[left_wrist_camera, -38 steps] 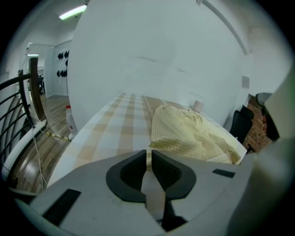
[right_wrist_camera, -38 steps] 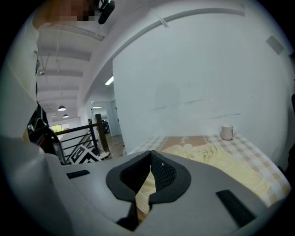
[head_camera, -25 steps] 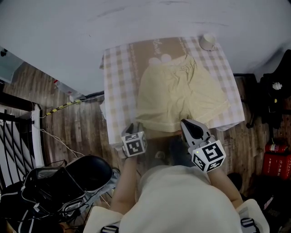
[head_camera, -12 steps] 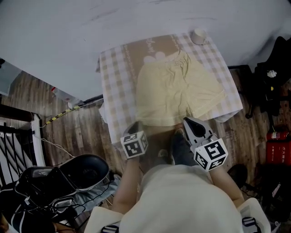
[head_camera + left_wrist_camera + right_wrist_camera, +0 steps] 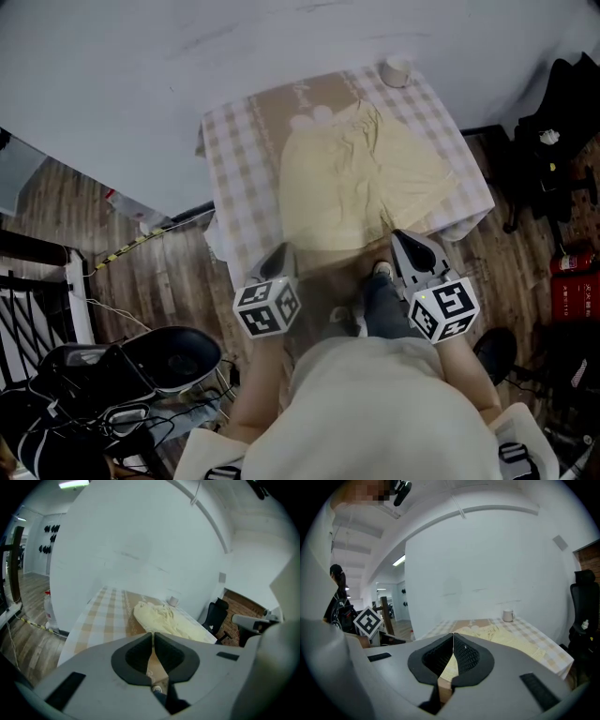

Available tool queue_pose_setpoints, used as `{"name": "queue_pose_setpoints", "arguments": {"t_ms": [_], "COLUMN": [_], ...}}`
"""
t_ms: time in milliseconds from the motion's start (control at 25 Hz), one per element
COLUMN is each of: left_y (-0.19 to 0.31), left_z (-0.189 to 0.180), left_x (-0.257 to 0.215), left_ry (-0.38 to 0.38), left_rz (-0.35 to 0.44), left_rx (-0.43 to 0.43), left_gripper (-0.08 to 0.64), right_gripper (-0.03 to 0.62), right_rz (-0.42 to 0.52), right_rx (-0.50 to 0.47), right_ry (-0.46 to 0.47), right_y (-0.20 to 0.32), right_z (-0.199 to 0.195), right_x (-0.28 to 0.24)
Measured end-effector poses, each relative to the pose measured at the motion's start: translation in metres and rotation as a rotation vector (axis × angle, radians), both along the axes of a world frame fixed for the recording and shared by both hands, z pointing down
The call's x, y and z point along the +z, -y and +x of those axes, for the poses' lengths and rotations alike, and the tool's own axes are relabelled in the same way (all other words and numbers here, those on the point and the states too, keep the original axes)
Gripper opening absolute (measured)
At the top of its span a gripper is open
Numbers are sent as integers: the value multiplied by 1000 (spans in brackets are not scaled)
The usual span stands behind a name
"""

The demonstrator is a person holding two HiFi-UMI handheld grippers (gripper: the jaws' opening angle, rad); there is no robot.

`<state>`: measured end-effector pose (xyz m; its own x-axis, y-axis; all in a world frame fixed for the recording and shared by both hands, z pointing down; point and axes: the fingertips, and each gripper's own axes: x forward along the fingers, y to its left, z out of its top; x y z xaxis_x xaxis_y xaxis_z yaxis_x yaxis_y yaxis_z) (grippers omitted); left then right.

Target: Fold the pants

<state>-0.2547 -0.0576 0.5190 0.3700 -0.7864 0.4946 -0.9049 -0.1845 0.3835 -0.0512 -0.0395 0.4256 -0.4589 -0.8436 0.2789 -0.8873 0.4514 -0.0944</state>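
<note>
Pale yellow pants (image 5: 361, 183) lie spread flat on the checked table (image 5: 230, 169), waistband toward the far wall and legs toward me. My left gripper (image 5: 281, 251) hovers at the table's near edge, short of the left leg hem. In the left gripper view its tips (image 5: 153, 634) meet with nothing between them, and the pants (image 5: 164, 618) lie well ahead. My right gripper (image 5: 405, 236) hangs by the right leg hem, off the cloth. Its jaws (image 5: 453, 637) are shut and empty, pointing over the pants (image 5: 506, 634).
A white cup (image 5: 395, 71) stands at the table's far right corner. A black office chair (image 5: 553, 141) and a red fire extinguisher (image 5: 574, 300) are on the right. A black bag and cables (image 5: 159, 356) lie on the wooden floor at the left.
My left gripper has risen from the table's near edge and come back toward me. The right gripper has shifted a little to the right. The pants have not moved.
</note>
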Motion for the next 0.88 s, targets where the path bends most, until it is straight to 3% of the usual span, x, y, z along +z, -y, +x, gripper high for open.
{"name": "queue_pose_setpoints", "arguments": {"t_ms": [240, 480, 880], "left_y": [0, 8, 43], "left_z": [17, 55, 134], "left_x": [-35, -66, -97], "left_ry": [-58, -145, -158], "left_rz": [56, 76, 114], "left_rx": [-1, -26, -90], "left_gripper": [17, 15, 15], "right_gripper": [2, 2, 2], "right_rz": [20, 40, 53], "right_rx": [23, -14, -104], "right_ry": [16, 25, 50], "right_y": [9, 30, 92], "right_z": [25, 61, 135], "right_x": [-3, -8, -12]}}
